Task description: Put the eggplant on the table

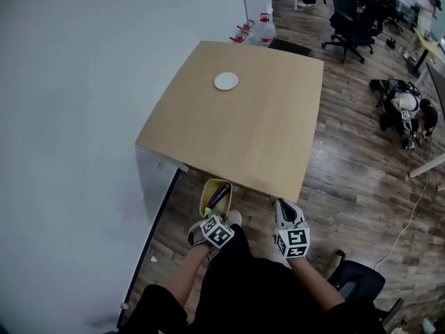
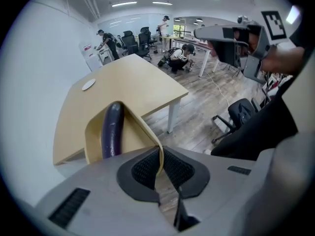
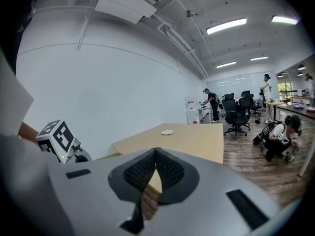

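Observation:
A dark purple eggplant (image 1: 219,196) (image 2: 111,128) lies in a shallow yellow container (image 1: 206,197) (image 2: 143,128). The container hangs just in front of the wooden table's (image 1: 250,127) (image 2: 135,80) near edge, over the floor. My left gripper (image 1: 213,218) (image 2: 159,164) points steeply down and is shut on the container's thin rim. To its right my right gripper (image 1: 284,207) (image 3: 156,152) is shut with nothing between its pads, close to the table's near corner (image 3: 194,140).
A small white plate (image 1: 226,81) (image 2: 88,84) (image 3: 167,132) sits on the far part of the table. A white wall runs along the left. Office chairs (image 1: 351,19), a person crouching on the floor (image 1: 407,110) and a black chair (image 1: 358,280) stand around.

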`<state>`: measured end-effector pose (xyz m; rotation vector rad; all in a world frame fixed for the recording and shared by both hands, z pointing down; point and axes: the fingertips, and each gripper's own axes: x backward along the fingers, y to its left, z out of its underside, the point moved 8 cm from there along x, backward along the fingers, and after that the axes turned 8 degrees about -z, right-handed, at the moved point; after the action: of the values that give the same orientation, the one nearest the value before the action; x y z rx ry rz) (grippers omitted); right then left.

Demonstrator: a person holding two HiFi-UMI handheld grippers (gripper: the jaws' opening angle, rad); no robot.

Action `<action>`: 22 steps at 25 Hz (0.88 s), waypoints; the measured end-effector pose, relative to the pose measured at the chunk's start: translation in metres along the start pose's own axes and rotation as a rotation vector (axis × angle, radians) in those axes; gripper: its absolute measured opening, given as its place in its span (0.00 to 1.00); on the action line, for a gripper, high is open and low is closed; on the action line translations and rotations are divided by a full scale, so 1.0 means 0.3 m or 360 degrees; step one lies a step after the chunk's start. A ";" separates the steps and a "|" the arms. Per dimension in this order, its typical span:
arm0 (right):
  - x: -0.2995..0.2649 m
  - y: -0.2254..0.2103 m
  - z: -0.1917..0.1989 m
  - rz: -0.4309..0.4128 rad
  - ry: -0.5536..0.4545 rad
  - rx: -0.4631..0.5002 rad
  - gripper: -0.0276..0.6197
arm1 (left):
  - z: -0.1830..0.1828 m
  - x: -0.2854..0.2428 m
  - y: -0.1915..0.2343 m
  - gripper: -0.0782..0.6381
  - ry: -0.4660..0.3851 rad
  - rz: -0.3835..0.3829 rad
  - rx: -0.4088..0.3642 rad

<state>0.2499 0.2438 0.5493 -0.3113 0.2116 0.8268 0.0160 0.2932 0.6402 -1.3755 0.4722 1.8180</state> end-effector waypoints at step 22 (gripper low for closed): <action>-0.861 0.170 -0.234 -0.0019 0.0164 0.0090 0.14 | -0.046 -0.258 1.016 0.15 -0.0092 0.0154 -0.0026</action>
<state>0.0367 0.0742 0.5527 -0.3022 0.3282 0.7921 -0.2024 0.0671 0.6576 -1.3272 0.5025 1.9384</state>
